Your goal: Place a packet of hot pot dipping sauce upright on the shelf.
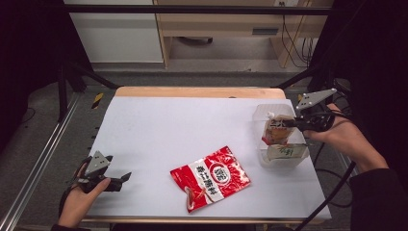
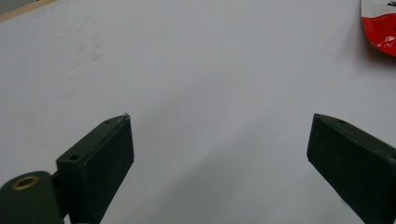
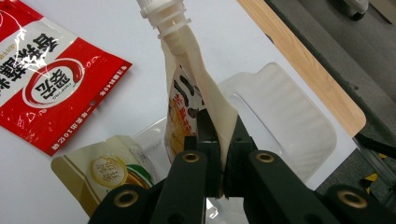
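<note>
My left gripper [image 1: 126, 177] rests on the white table [image 1: 159, 130], jaws spread, nothing between. One flat red-and-white foil packet [image 1: 210, 178] mid-table. My right gripper [image 3: 221, 140] pinches one cream spouted pouch [image 3: 189, 88] over one clear plastic tub [image 1: 262, 113], second pouch [image 3: 109, 175] inside.

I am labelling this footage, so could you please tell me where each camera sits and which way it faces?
High view: above the person's side, facing forward and down on the table; both hands show.
Left gripper view: rides the left gripper, looking along its open jaws at the table.
Right gripper view: rides the right gripper, jaws shut on the spouted pouch over the clear tub.
Shared: the red packet appears in all three.
</note>
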Tool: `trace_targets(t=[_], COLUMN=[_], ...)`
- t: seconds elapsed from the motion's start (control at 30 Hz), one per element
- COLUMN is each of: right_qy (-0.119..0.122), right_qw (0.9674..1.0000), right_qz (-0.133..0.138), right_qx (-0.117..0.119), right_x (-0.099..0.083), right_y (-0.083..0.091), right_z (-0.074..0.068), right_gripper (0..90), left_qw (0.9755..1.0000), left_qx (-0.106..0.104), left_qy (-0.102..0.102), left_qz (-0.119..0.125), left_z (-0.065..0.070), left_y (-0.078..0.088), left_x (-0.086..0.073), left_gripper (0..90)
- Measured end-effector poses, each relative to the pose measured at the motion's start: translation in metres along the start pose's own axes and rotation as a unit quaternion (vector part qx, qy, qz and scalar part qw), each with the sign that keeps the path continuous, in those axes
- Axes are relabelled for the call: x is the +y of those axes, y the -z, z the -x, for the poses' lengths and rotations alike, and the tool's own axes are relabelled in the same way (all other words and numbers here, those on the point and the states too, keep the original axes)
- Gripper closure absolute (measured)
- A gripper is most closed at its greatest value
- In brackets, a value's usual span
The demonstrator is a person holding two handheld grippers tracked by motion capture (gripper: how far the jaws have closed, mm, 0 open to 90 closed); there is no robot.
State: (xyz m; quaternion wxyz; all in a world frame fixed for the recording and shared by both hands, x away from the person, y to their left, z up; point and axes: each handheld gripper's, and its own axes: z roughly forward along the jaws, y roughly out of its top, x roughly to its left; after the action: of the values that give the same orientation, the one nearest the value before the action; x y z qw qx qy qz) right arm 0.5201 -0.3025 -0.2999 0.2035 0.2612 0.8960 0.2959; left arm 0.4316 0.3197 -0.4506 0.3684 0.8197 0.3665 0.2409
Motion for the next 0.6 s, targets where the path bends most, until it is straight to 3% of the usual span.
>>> trace_targets(t=[0.6], right_qy=[-0.023], right_qw=[0.9994], right_qz=[-0.019], right_qx=[0.016], right_x=[-0.012], right_y=[-0.020], right_z=[-0.002], right_gripper=[88.4], left_qw=[1.0000], left_qx=[-0.003], left_qy=[-0.003], left_qz=[-0.003], left_z=[0.001], left_y=[-0.001], left_x=[0.000], left_gripper=[7.0])
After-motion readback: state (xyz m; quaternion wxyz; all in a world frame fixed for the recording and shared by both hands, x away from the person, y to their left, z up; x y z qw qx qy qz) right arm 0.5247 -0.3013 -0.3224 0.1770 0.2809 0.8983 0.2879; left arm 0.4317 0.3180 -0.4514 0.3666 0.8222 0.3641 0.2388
